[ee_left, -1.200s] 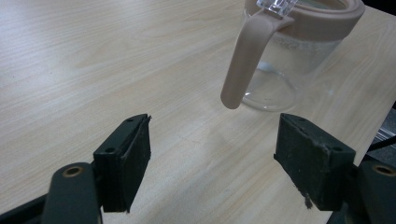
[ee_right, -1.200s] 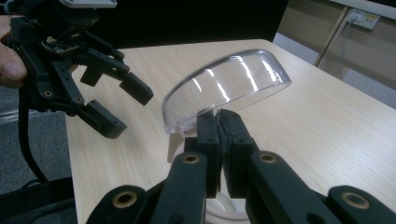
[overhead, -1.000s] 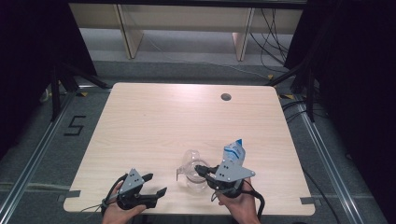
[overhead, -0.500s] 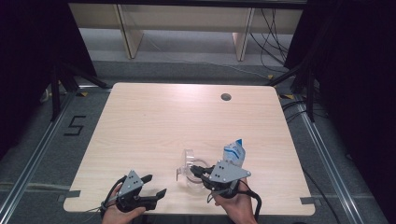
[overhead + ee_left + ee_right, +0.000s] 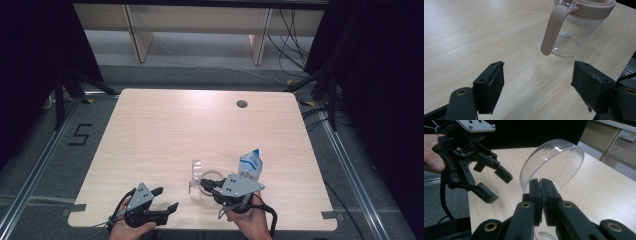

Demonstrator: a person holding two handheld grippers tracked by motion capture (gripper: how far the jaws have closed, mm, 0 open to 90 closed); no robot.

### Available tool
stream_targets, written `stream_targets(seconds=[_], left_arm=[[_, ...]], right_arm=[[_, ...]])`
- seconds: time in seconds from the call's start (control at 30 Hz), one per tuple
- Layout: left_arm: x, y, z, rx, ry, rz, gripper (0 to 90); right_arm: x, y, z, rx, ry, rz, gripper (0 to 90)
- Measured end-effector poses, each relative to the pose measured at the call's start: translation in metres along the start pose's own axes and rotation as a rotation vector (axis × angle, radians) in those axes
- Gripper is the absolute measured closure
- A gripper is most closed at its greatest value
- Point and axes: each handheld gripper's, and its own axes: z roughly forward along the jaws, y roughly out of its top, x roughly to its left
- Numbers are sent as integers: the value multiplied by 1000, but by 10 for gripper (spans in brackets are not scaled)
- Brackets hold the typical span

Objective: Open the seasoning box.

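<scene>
A clear glass pitcher (image 5: pixel 574 32) with a beige rim and handle (image 5: pixel 552 30) stands near the table's front edge. In the high view the pitcher (image 5: pixel 211 176) is just ahead of my right gripper (image 5: pixel 204 184). The right gripper (image 5: pixel 541 182) is shut on the rim of the pitcher's clear round lid (image 5: pixel 554 165), which stands tipped up on edge (image 5: pixel 195 169). My left gripper (image 5: pixel 166 198) is open and low at the front left. The left gripper (image 5: pixel 539 85) points at the handle, short of it, with nothing between its jaws; it also appears open as the left gripper (image 5: pixel 491 182) in the right gripper view.
A blue and white pouch (image 5: pixel 249 164) stands upright just behind my right gripper. The wooden table (image 5: pixel 165 130) has a round cable hole (image 5: pixel 242 104) at the back right. Its front edge runs right under both hands.
The clear lid has swung up from a flatter tilt to standing nearly on edge, with the right gripper shifting slightly. The left gripper has stayed put.
</scene>
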Motion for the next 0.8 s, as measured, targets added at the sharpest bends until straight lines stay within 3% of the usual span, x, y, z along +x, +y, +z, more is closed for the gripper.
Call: stream_targets(seconds=[0.07,0.27,0.5,0.8], left_arm=[[1,0,0,1,-2,21,253],[-2,0,1,3,-5,6,254],[0,0,0,11,3,9,253],[0,-1,1,-5,1,-6,253]], right_arm=[[0,0,-1,1,-6,2,869],[1,0,2,-8,18,6,862],[-1,-1,-4,-11,-8,12,841],[-5,-16,-29,-4,-44,56,626]])
